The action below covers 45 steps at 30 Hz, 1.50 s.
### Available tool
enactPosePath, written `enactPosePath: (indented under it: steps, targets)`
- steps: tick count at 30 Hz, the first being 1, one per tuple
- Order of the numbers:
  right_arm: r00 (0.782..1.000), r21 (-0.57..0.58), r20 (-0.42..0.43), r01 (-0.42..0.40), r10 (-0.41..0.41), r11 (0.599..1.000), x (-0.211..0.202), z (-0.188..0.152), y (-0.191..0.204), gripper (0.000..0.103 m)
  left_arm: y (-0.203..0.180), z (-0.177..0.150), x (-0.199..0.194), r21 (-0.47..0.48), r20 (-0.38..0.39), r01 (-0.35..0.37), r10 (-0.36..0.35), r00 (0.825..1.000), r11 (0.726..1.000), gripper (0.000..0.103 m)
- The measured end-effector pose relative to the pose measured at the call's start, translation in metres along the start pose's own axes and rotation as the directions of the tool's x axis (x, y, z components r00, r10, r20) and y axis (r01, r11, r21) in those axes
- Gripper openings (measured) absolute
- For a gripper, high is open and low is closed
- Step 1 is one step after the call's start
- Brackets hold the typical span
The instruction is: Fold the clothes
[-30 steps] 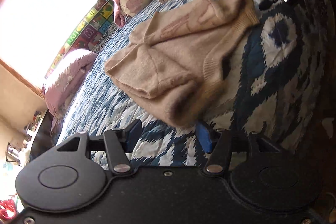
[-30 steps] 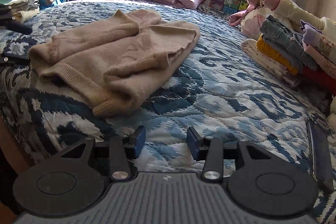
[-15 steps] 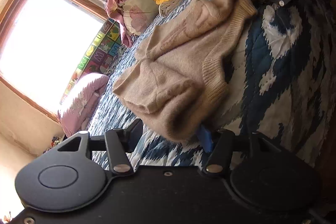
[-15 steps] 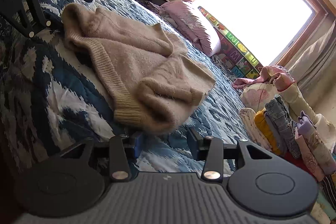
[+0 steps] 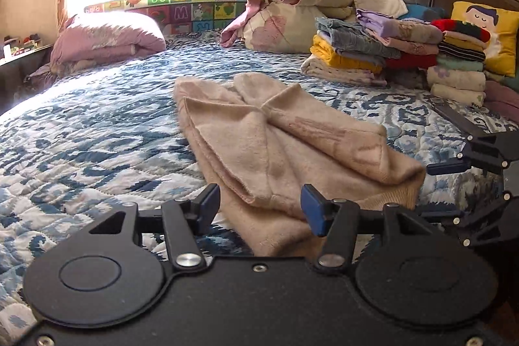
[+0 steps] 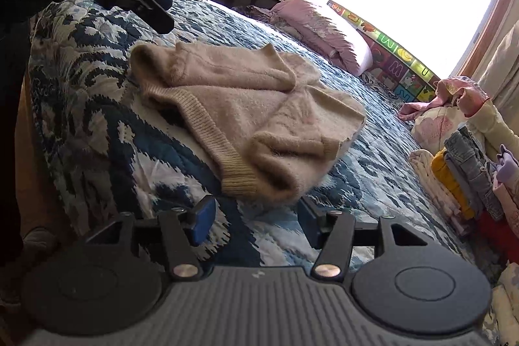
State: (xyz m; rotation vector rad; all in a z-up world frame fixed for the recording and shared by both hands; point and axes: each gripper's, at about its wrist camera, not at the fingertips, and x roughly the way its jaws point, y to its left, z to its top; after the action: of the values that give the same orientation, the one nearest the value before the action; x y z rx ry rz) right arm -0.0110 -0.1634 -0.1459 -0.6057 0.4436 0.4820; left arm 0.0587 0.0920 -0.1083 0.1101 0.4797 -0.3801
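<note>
The beige sweater (image 5: 285, 145) lies partly folded near the near edge of the bed's blue-and-white quilt (image 5: 97, 132), its sleeves already drawn in over the body and its ribbed hem (image 6: 223, 158) turned toward the tongs. The left gripper (image 5: 259, 209) is seen with its jaws closing and part of the near fold between the blue pads, though no pad is seen pressing on the cloth. The right gripper (image 6: 256, 216) is seen with its jaws opening just short of the hem corner, nothing being pinched. The step in hand is judged to be the taking of the two near corners for the next fold away from the edge. It would be done best if all layers at each corner were caught together, since the knit looks soft and thick and an upper layer alone would likely slide. Both corners should be lifted evenly and laid over toward the far end, so that the sleeves are not dragged out. The quilt drops off close beside the hem, so little should be pulled nearward. Open quilt is available beyond and to the pillow (image 5: 107, 38) side; the stack of folded clothes (image 5: 389, 54) stands well apart on the other side.
</note>
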Motion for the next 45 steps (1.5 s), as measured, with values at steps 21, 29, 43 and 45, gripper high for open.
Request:
enactPosePath:
  steps: [21,29,43,45]
  targets:
    - [0.997,0.066,0.072,0.024,-0.029,0.998,0.005,0.007,-0.007,0.061,-0.058,0.014,0.094,-0.547,-0.071,0.284,-0.382,0.922,0.788,0.049]
    - [0.995,0.104,0.096,0.024,-0.034,0.994,0.009,0.004,-0.01,0.062,-0.044,0.002,0.114,-0.756,-0.025,0.243,-0.397,0.917,0.608,0.018]
    - [0.997,0.168,0.069,-0.03,0.019,0.985,0.029,0.006,-0.011,0.066,-0.044,0.005,0.1,-0.673,-0.05,0.198,-0.31,0.949,0.713,0.009]
    - [0.997,0.16,0.076,-0.019,0.007,0.987,0.027,0.007,-0.009,0.066,-0.042,0.005,0.099,-0.675,-0.036,0.215,-0.323,0.946,0.705,0.009]
